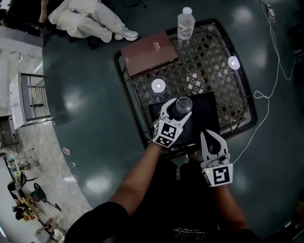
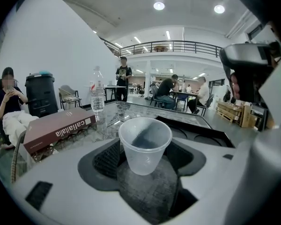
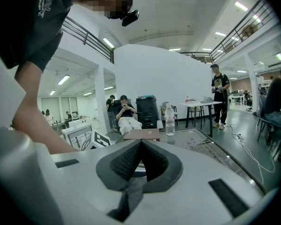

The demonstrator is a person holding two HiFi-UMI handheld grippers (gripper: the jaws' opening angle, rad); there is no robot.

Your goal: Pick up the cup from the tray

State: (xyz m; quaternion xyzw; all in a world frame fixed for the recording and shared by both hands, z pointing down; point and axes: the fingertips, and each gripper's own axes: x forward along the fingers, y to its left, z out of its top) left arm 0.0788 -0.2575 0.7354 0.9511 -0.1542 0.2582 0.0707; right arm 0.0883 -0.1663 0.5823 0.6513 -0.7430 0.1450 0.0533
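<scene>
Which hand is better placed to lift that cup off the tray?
Left. The left gripper has the cup between its jaws at the tray; the right gripper sits back, jaws together.

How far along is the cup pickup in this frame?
Done: the left gripper is shut on the clear cup. In hand: cup sits over the black tray; whether it has lifted off is unclear. Left: raise it clear. The right gripper is shut, empty.

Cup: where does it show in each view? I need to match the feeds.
Head view: cup at centre, between the left gripper's jaws, over the black tray.
Left gripper view: cup at centre, between the jaws.
Right gripper view: not in it.
Shared landmark: water bottle, also in the left and right gripper views.
</scene>
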